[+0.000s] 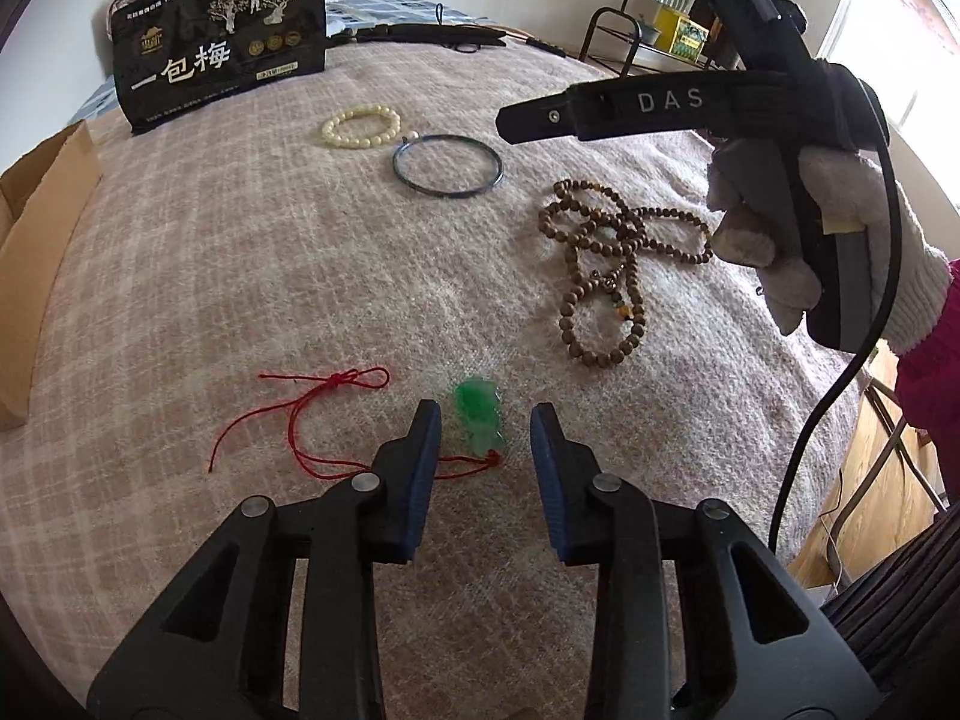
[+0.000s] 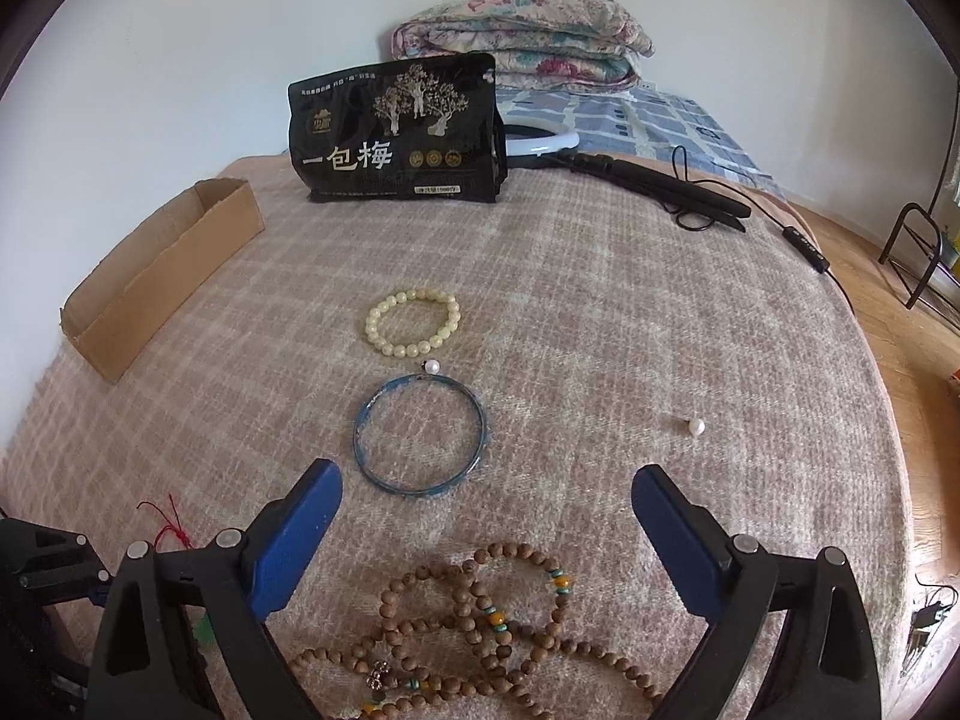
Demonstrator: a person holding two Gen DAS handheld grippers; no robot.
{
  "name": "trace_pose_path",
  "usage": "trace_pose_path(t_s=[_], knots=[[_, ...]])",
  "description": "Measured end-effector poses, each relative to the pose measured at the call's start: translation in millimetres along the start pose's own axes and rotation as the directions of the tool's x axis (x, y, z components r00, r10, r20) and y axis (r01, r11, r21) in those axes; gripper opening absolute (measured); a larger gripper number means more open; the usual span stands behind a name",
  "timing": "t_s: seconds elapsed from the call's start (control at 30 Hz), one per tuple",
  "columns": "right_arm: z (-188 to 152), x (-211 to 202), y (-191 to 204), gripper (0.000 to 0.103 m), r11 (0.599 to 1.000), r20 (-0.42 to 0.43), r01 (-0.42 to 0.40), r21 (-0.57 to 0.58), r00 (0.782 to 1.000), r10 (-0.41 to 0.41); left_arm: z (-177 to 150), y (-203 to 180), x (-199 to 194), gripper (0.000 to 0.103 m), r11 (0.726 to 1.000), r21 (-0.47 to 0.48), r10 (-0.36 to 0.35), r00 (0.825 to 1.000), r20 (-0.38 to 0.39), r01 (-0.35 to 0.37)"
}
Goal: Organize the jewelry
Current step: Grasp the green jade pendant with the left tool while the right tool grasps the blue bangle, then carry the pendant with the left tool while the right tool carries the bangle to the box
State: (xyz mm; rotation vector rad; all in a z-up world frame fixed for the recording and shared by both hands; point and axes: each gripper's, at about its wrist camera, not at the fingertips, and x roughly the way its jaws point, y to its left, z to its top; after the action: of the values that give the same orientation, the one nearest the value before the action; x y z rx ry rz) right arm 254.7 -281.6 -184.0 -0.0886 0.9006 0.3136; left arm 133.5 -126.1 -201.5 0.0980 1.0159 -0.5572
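A green jade pendant (image 1: pixel 478 420) on a red cord (image 1: pixel 312 414) lies on the plaid blanket between the tips of my open left gripper (image 1: pixel 485 420), not gripped. A brown wooden bead necklace (image 1: pixel 606 258) lies to the right; in the right wrist view it (image 2: pixel 480 630) sits below my open, empty right gripper (image 2: pixel 486 492). A blue bangle (image 2: pixel 420 435), a cream bead bracelet (image 2: pixel 413 324) and two loose pearls (image 2: pixel 695 426) (image 2: pixel 432 366) lie further out. The right gripper also shows in the left wrist view (image 1: pixel 516 120), held above the blanket.
A cardboard box (image 2: pixel 162 276) stands at the left edge. A black snack bag (image 2: pixel 396 132) stands at the back, with a ring light and cable (image 2: pixel 660 180) beside it and folded quilts (image 2: pixel 522 42) behind. The wooden floor (image 2: pixel 900 312) lies off the right edge.
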Motion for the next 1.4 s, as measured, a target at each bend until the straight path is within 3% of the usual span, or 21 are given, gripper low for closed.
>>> trace_pose_path(t_s=[0.3,0.53,0.7,0.83,0.93,1.4], knots=[[3.4,35.6,18.4,0.095,0.998,-0.056,-0.033,-0.058,0.998,0.029,-5.0,2.1,6.4,0.031,1.000,0.016,0.012,1.000,0.006,-0.012],[8.9,58.1,31.1,0.095,0.994,-0.095,-0.029,-0.102,0.995,0.019,-7.6,5.0,7.0,0.013,0.999,0.020,0.041,0.999,0.023,-0.041],[11.1,70.8,39.8,0.096,0.990,-0.118,-0.007,-0.139,0.993,-0.009,-9.0,5.5,6.3,0.012,0.999,0.021,0.041,0.999,0.033,-0.042],[13.4,72.8,39.2,0.090,0.990,-0.122,0.002,-0.138,0.992,-0.019,-9.8,5.8,5.2,0.012,0.999,0.017,0.037,0.999,0.038,-0.038],[14.8,71.9,38.0,0.074,0.991,-0.123,0.000,-0.133,0.992,-0.016,-9.7,5.2,5.1,0.012,0.999,0.015,0.035,0.999,0.039,-0.036],[14.9,43.1,30.8,0.074,0.993,-0.094,0.006,-0.116,0.995,-0.017,-11.4,11.1,-6.4,0.012,0.999,-0.019,0.037,0.998,0.053,-0.036]])
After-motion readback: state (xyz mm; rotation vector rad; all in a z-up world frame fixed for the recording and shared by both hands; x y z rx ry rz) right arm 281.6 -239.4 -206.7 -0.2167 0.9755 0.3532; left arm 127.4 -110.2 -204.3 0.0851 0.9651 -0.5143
